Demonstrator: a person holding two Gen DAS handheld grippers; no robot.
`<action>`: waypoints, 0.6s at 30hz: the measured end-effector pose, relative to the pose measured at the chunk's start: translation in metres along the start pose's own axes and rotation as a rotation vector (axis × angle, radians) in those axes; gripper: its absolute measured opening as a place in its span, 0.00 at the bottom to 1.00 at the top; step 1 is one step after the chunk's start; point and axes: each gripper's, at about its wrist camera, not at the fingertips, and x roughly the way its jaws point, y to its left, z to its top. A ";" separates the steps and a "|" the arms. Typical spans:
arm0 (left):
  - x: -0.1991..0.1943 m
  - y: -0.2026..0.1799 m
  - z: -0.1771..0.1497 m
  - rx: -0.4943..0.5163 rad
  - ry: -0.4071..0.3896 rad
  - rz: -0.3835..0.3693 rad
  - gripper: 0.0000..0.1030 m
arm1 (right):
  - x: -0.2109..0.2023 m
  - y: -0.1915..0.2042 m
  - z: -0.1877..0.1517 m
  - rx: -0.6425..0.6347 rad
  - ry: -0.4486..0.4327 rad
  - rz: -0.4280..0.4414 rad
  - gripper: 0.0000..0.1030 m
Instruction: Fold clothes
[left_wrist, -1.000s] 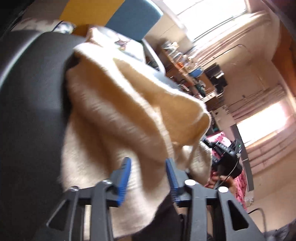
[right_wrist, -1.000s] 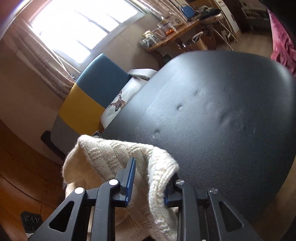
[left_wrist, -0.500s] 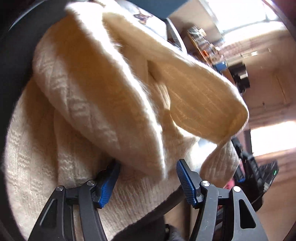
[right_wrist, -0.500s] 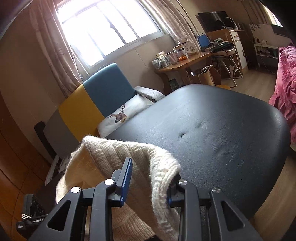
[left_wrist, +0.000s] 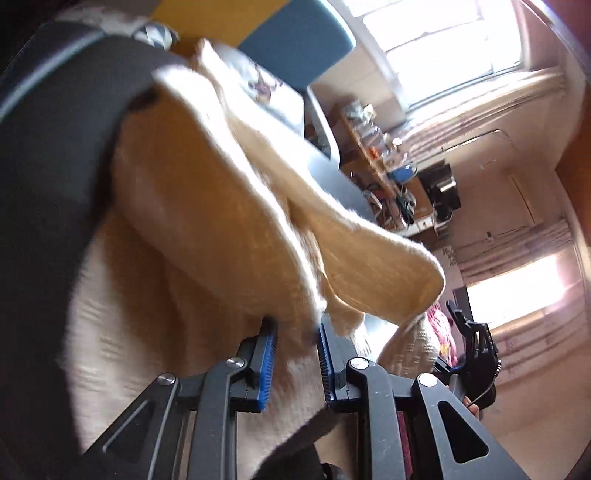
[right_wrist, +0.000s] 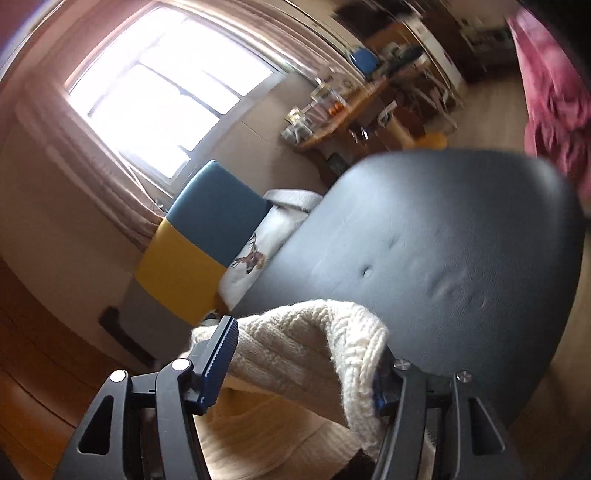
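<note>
Both tongs in the cream knit, over the black padded surface.

My left tongs (left_wrist: 294, 345) clench a sweater (left_wrist: 207, 229) fold; right tongs (right_wrist: 304, 363) spread wide, knit draped between, its 6 o'clock end cut off. Black surface (right_wrist: 461, 236) blurred at 1 o'clock.

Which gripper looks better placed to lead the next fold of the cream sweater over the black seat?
Probably left. The left gripper is shut on a sweater fold with most fabric draped ahead over the black seat. The right gripper only straddles a bunched edge, jaws wide.
</note>
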 end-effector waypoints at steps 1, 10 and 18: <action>-0.010 0.006 0.002 0.001 -0.029 0.015 0.18 | -0.001 0.013 -0.001 -0.079 -0.005 0.005 0.68; -0.069 0.062 0.001 -0.138 -0.112 0.008 0.12 | 0.059 0.075 -0.061 -0.369 0.338 0.123 0.75; 0.014 -0.007 -0.030 0.027 0.175 0.001 0.48 | 0.061 0.059 -0.072 -0.321 0.412 0.131 0.75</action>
